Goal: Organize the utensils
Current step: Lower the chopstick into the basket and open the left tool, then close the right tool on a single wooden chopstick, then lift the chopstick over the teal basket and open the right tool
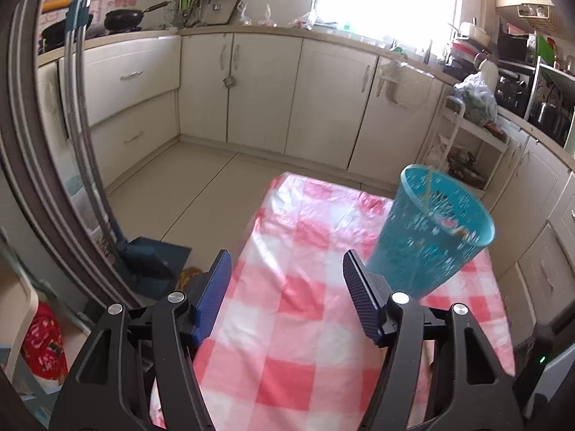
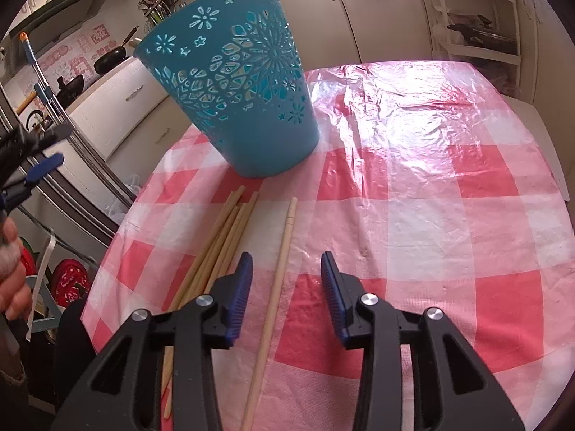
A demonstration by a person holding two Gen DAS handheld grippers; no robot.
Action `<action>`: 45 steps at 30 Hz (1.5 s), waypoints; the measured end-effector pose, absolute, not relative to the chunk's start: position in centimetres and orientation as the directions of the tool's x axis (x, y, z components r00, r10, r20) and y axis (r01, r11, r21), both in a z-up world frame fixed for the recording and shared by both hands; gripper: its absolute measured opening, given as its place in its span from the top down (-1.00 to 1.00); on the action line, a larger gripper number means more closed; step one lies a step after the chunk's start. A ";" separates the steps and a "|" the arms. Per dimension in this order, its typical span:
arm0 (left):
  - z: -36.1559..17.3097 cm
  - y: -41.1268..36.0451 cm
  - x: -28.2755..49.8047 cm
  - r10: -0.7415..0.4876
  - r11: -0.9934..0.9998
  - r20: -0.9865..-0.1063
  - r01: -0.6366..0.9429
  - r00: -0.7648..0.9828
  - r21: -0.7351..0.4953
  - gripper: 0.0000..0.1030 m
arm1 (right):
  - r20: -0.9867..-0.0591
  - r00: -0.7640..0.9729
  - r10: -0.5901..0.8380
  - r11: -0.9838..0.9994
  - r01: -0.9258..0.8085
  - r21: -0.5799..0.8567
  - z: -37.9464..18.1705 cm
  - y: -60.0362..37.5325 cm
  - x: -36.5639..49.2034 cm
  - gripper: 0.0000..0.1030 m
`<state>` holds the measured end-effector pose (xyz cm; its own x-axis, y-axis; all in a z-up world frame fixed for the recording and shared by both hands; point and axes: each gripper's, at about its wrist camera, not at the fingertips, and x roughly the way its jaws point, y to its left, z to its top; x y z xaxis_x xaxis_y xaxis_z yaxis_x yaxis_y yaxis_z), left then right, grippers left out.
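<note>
A teal perforated basket (image 2: pixel 237 89) stands upright on the red-and-white checked tablecloth (image 2: pixel 431 215). In the left wrist view the basket (image 1: pixel 431 237) holds at least one chopstick (image 1: pixel 427 190) leaning inside. Several wooden chopsticks (image 2: pixel 222 237) lie bunched on the cloth in front of the basket. One single chopstick (image 2: pixel 284 244) lies apart, running between the fingers of my right gripper (image 2: pixel 286 255), which is open and not pressing on it. My left gripper (image 1: pixel 287 256) is open and empty, left of the basket above the table's edge. It also shows at the right wrist view's left edge (image 2: pixel 54 149).
Cream kitchen cabinets (image 1: pixel 258 89) ring the room. A white shelf rack (image 1: pixel 463 143) stands beyond the table. A blue dustpan (image 1: pixel 151 255) and a long metal pole (image 1: pixel 77 107) sit left of the table. A hand (image 2: pixel 10 276) is at the left edge.
</note>
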<state>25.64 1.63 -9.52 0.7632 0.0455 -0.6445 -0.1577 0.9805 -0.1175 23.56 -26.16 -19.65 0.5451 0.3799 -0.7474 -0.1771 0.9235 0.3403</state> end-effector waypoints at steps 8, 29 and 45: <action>-16.0 7.7 20.4 0.109 0.957 -0.733 -0.271 0.672 -0.107 -0.19 | -0.828 0.529 0.185 0.973 -0.218 0.078 -19.6 -22.6 24.7 0.32; -16.9 8.3 17.5 0.065 0.961 -0.675 -0.228 0.735 -0.156 -0.32 | -0.820 0.521 0.238 0.971 -0.132 0.198 -19.3 -24.5 22.6 0.88; -17.2 7.7 17.8 0.083 0.965 -0.681 -0.229 0.727 -0.127 -0.33 | -0.669 0.636 0.384 0.907 -0.126 0.401 -13.5 -27.3 20.4 0.88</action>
